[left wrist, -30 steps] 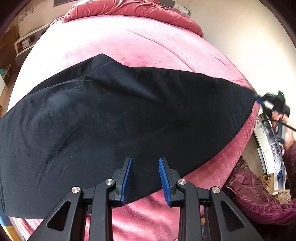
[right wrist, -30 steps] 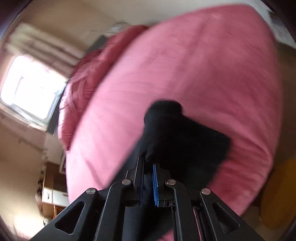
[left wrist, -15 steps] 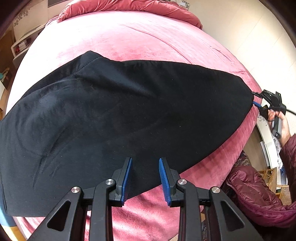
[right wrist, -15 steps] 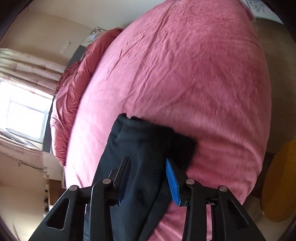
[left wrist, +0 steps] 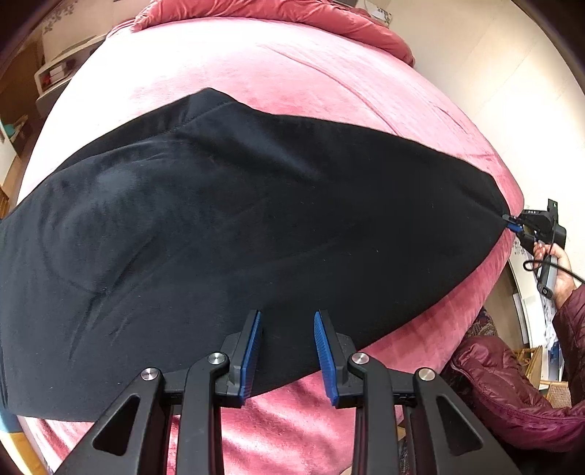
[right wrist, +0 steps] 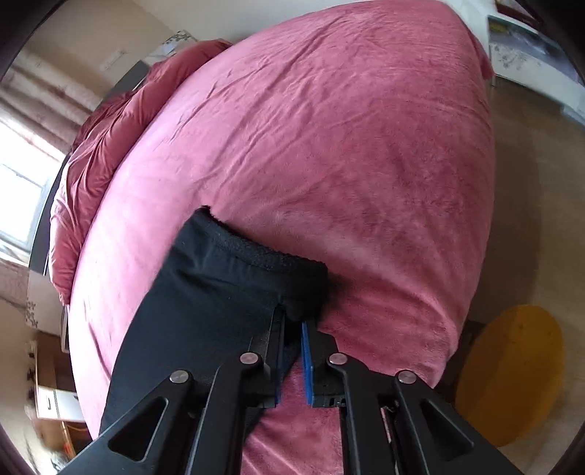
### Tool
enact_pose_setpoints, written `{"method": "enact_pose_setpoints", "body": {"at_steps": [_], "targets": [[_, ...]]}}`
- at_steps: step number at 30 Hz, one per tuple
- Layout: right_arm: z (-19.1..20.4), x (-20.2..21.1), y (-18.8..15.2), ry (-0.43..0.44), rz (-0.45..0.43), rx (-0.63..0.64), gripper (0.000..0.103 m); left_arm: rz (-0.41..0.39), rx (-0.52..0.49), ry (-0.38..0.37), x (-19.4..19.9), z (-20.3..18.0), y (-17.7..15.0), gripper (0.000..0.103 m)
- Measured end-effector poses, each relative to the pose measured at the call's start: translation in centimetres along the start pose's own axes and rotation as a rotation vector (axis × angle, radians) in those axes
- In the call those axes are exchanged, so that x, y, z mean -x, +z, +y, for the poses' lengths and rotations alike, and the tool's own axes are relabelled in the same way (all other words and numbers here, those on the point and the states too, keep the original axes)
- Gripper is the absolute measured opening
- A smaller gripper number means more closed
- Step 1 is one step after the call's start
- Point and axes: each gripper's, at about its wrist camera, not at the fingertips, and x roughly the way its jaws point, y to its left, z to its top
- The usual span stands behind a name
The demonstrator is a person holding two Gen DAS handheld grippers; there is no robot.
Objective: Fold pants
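Black pants (left wrist: 234, 234) lie spread across a pink bed (left wrist: 292, 73), folded lengthwise. My left gripper (left wrist: 287, 321) is open, hovering over the pants' near edge, holding nothing. In the right wrist view my right gripper (right wrist: 292, 323) is shut on the near corner of the pants' cuff (right wrist: 252, 263). It also shows in the left wrist view (left wrist: 512, 224) at the far right tip of the pants.
A rumpled pink duvet (left wrist: 278, 11) is heaped at the head of the bed. A person in a maroon jacket (left wrist: 519, 387) is at the bed's right side. A yellow round object (right wrist: 512, 372) is on the floor. Shelves (left wrist: 55, 73) stand at the left.
The right gripper opened half a second ago and has now closed again on the corner of the cuff. The pants lie flatter. The left gripper stayed open in place.
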Motion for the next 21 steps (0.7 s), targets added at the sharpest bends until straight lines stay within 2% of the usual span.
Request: {"method": "enact_pose_setpoints", "body": {"at_steps": [2,6,9,12,16,21], "targets": [[0.3,0.9,0.1,-0.011,-0.007,0.014,0.024,-0.010,0.015,0.003,0.1,0.7,0.2,0.030],[2.8,4.3,-0.4,-0.085,-0.094,0.131,0.030,-0.039,0.028,0.027,0.7,1.8,0.3,0.032],[6.7,5.6,-1.9,0.022,-0.070,0.239,0.030,-0.067,0.056,0.045,1.6,2.4,0.2,0.032],[13.4,4.4,-5.3,0.192,0.051,0.426,0.030,-0.087,0.099,0.052,1.8,3.9,0.2,0.032],[24.7,0.8,-13.4,0.423,0.285,0.685,0.030,-0.097,0.129,0.071,1.9,5.2,-0.4,0.032],[35.8,-3.4,-23.1,0.562,0.512,0.891,0.030,-0.112,0.119,0.091,1.8,5.5,-1.4,0.032]]}}
